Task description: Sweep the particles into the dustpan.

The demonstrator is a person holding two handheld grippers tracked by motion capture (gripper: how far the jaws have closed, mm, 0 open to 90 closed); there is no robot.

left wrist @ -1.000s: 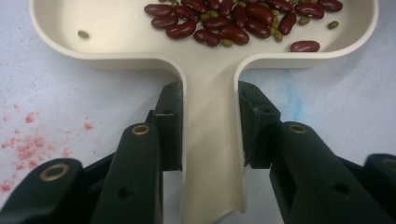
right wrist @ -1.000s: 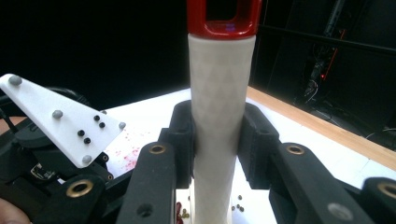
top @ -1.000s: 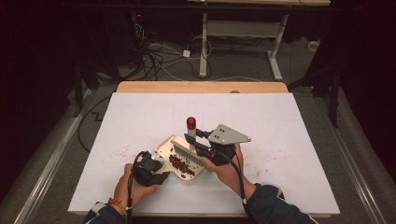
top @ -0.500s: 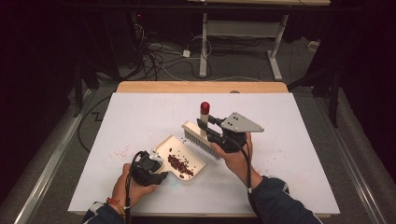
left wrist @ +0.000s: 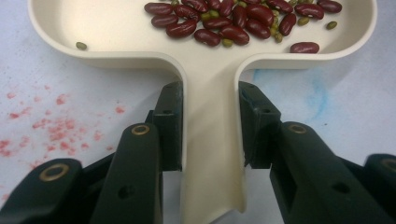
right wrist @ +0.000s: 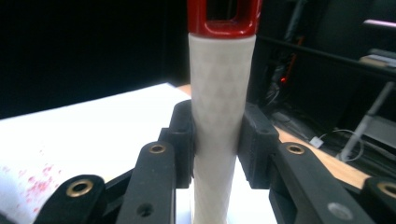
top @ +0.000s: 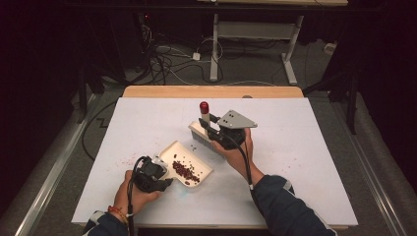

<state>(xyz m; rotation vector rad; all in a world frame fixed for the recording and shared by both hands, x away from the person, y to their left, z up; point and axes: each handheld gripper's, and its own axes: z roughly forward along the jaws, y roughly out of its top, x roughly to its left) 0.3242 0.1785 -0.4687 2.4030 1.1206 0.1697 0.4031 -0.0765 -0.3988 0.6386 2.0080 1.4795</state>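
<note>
- left gripper (top: 164,183) is clamped on the handle of the dustpan (top: 189,157), you can see it best in the left gripper view where both pads squeeze the cream handle (left wrist: 212,154) from either side
- the dustpan sits flat on the white table (top: 305,147), near the front edge and a bit left of centre, with its open side facing away and to the right
- beans (top: 184,170) are piled in the pan, mostly dark red ones with a few small green ones mixed in (left wrist: 233,21)
- right gripper (top: 205,127) has the brush (top: 202,137) by its handle, pads tight on the white textured grip (right wrist: 217,130), red tip (top: 204,106) pointing up
- the brush head is just past the far right edge of the dustpan, bristles pointing down at the table; can't tell if they touch it
- the two grippers are close together but not touching
- some faint red smudges (top: 129,158) on the table to the left of the pan, and a few more off to the right (top: 275,173)
</note>
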